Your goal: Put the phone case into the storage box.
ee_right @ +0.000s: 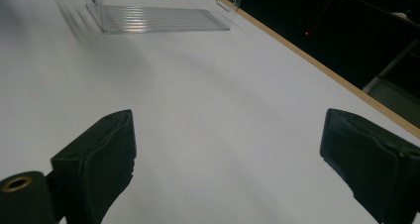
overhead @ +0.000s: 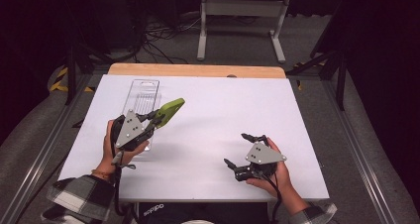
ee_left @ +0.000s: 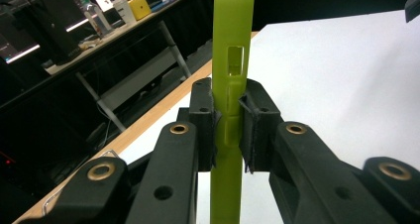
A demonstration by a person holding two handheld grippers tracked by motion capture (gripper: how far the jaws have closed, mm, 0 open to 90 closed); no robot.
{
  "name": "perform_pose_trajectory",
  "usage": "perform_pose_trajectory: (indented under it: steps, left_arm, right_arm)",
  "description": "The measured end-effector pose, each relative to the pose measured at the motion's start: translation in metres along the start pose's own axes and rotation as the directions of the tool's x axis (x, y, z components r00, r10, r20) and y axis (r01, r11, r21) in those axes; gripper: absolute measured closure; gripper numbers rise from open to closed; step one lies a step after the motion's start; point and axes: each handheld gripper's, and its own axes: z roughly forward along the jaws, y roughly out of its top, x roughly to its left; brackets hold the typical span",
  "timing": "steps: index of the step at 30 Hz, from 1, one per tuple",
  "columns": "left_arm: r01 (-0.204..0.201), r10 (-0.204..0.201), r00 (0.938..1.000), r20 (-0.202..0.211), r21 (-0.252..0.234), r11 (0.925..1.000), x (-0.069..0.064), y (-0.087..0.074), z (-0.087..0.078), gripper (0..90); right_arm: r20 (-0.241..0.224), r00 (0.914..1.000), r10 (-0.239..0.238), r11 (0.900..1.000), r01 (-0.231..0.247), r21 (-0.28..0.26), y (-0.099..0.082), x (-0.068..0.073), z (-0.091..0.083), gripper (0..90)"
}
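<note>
White table (overhead: 208,115), wide and flat, with wooden edge at 12 o'clock. Clear tray (overhead: 142,102) lying on table at about 10 o'clock from centre, long side toward 12. Left gripper (overhead: 152,121) at 9 o'clock, just above near end of tray, clamped on green tool (overhead: 167,111); tool sticking out toward 1 o'clock, lifted off table. In left gripper view, pads (ee_left: 253,120) pressing both sides of flat green handle. Right gripper (overhead: 237,148) at 5 o'clock, well apart from tray, jaws spread wide, nothing between, only bare table.
</note>
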Motion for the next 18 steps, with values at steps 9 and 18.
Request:
perform_pose_trajectory:
  steps: [9,18]
  left_arm:
    - [0.027,-0.027,0.9996,-0.009,-0.011,0.9996,0.008,-0.002,-0.004,78.4]
    - [0.07,-0.07,0.9974,-0.017,-0.036,0.9969,0.02,-0.003,-0.013,78.4]
  right_arm:
    - [-0.004,0.9996,0.029,0.9996,-0.029,-0.002,-0.004,-0.005,0.001,7.9]
    - [0.003,0.9994,0.036,0.9994,-0.036,-0.001,-0.005,-0.006,0.002,7.8]
